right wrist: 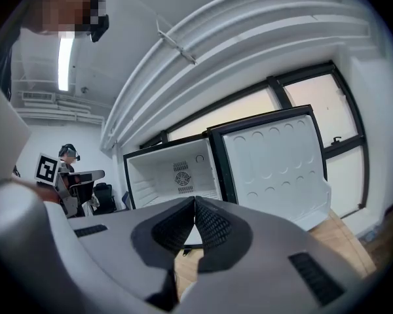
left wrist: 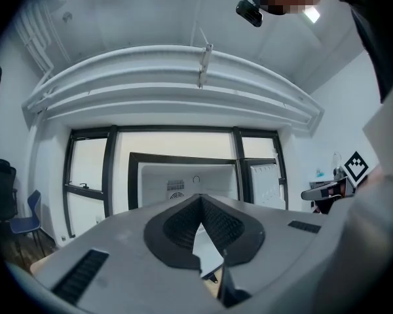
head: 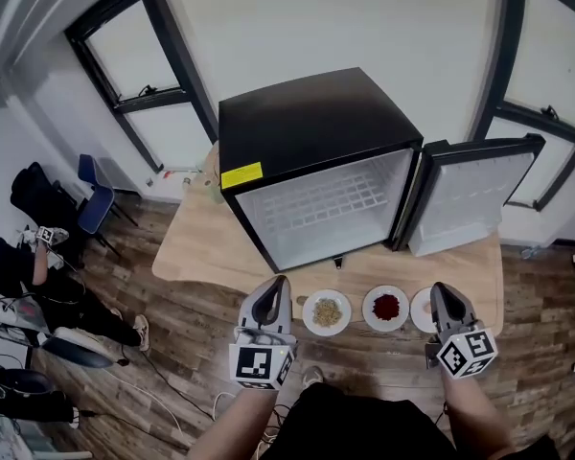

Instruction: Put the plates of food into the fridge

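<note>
A black mini fridge point(head: 307, 151) stands on a wooden table point(head: 196, 247), its door point(head: 470, 195) swung open to the right and its white inside bare. Along the table's front edge sit a plate of yellowish food point(head: 327, 311), a plate of red food point(head: 386, 308) and a third plate point(head: 421, 309) half hidden by my right gripper point(head: 439, 288). My left gripper point(head: 281, 282) is just left of the yellowish plate. Both grippers are shut and hold nothing. The left gripper view point(left wrist: 200, 199) and the right gripper view point(right wrist: 195, 200) face the open fridge point(left wrist: 183, 178) point(right wrist: 173, 175).
Dark-framed windows point(head: 139, 56) flank the fridge along the white wall. On the wooden floor at the left are blue and black chairs point(head: 94, 204), a seated person point(head: 19, 266) and cables. A yellow sticker point(head: 241, 174) marks the fridge's top front edge.
</note>
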Demonstrator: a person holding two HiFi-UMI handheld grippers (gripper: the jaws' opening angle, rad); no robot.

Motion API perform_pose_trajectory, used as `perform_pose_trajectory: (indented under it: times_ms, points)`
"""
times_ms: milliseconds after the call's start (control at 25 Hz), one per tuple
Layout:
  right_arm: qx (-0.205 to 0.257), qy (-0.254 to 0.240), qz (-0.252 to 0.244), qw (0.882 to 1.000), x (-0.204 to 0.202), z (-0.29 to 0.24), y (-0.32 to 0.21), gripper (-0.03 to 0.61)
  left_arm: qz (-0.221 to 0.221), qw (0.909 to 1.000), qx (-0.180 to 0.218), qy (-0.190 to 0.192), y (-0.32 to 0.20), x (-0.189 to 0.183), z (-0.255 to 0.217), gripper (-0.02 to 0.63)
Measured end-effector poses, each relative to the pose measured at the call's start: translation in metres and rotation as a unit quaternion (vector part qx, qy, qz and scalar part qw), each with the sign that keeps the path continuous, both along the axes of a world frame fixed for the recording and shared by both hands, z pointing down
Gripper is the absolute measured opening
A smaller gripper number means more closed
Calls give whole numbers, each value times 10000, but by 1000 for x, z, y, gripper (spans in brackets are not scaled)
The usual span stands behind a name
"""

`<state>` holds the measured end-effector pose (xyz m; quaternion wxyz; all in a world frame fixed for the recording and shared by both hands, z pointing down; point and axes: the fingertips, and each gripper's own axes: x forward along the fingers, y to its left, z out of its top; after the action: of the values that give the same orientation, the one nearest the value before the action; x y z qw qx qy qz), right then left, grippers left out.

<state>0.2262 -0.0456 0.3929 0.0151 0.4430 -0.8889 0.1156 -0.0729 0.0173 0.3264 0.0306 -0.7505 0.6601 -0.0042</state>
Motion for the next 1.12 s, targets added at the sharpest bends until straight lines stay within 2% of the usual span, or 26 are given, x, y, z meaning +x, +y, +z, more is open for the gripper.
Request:
perform_pose_trajectory:
  times_ms: [280, 520, 920, 1120]
  points:
    - [22, 43, 423, 9991, -36, 2, -13, 21, 566, 9984, -10, 28, -36, -29, 8, 4]
    - [29, 194, 929, 9955, -48, 8, -15, 21, 1098, 9939, 11, 31, -61, -45, 15, 5]
    - [-209, -29, 2048, 9786, -5, 24, -1, 21, 1806, 9835, -46, 85, -91, -27, 28, 3]
    - [-281, -235, 2351, 9713, 18, 40, 4, 21, 1984, 9799, -149, 116, -104, -9, 41, 5]
